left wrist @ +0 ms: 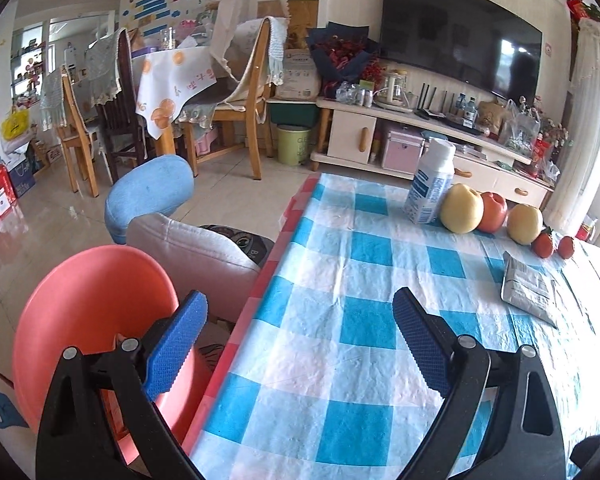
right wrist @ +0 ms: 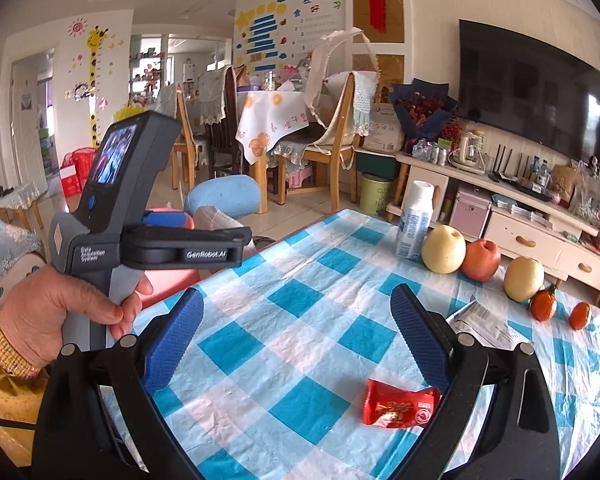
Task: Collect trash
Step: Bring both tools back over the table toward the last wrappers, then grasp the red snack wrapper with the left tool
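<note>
Seeing both claws spread wide, nothing between the pads. Our left claw (left wrist: 300, 344) hangs over the bench (left wrist: 340, 360) near its left edge, its left pad out past that edge above a pink plastic bin (left wrist: 84, 312) on the floor side. Our right claw (right wrist: 298, 344) hovers over the near part of the bench, checked blue-and-white cloth under it.

Trash we can see: a red candy wrapper (right wrist: 400, 402) lying flat on the cloth, just beside the inner face of the right claw's right finger (right wrist: 420, 344), contact not clear. A crumpled grey paper packet (left wrist: 528, 288) sits toward the right edge, near the fruit.

Along the far edge: white bottle (left wrist: 430, 184) upright, touching a yellow pear (left wrist: 462, 208), then a red apple (left wrist: 492, 210), second pear (left wrist: 525, 222), two small oranges (left wrist: 544, 243).

In the right wrist view a hand (right wrist: 60, 312) grips the left device's handle at the left edge.
</note>
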A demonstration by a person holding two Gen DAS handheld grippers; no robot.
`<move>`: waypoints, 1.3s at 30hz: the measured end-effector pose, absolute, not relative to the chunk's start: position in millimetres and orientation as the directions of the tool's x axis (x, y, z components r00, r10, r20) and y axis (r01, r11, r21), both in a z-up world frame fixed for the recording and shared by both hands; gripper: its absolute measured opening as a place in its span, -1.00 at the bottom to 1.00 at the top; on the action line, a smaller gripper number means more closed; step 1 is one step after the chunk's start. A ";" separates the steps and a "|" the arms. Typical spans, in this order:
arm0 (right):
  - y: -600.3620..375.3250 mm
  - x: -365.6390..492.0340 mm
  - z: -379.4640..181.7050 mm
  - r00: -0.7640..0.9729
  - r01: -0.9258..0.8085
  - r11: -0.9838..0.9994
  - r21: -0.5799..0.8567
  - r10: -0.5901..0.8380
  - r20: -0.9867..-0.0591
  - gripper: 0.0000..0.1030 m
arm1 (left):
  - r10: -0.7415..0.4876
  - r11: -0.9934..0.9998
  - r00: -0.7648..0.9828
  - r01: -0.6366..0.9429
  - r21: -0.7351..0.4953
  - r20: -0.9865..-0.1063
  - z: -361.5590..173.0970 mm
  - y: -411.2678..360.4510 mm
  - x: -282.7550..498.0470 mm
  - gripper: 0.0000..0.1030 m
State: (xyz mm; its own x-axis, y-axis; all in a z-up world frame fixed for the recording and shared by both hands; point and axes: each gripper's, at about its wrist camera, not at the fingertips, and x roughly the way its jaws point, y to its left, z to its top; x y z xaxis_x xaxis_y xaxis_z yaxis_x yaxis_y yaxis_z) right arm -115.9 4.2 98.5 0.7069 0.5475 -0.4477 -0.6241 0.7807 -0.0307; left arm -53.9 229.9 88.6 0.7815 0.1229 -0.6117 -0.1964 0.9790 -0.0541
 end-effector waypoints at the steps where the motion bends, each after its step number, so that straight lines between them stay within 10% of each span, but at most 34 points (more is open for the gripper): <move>1: -0.5 -113.7 99.0 0.708 -0.619 0.785 -0.021 0.546 -0.447 0.85 | 0.114 0.982 0.785 -0.182 -0.051 -0.609 88.6 225.6 -53.2 0.81; 23: -134.2 -60.3 111.8 0.805 -0.422 0.904 0.063 0.406 -0.433 0.85 | -0.247 0.969 0.709 0.168 -0.182 -0.660 65.0 123.6 -34.4 0.81; 39: -222.1 52.0 38.6 0.676 -0.176 0.935 0.309 0.343 -0.652 0.84 | -0.397 0.857 0.518 0.505 -0.104 -0.758 19.6 18.0 -32.1 0.60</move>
State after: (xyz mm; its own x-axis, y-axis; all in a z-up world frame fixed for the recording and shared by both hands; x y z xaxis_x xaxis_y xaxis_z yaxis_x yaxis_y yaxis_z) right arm 52.0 -222.1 38.6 0.6761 0.3431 -0.6521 -0.1762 0.9346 0.3090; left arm -32.1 18.0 19.6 0.5177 -0.3967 -0.7580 0.5045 0.8571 -0.1039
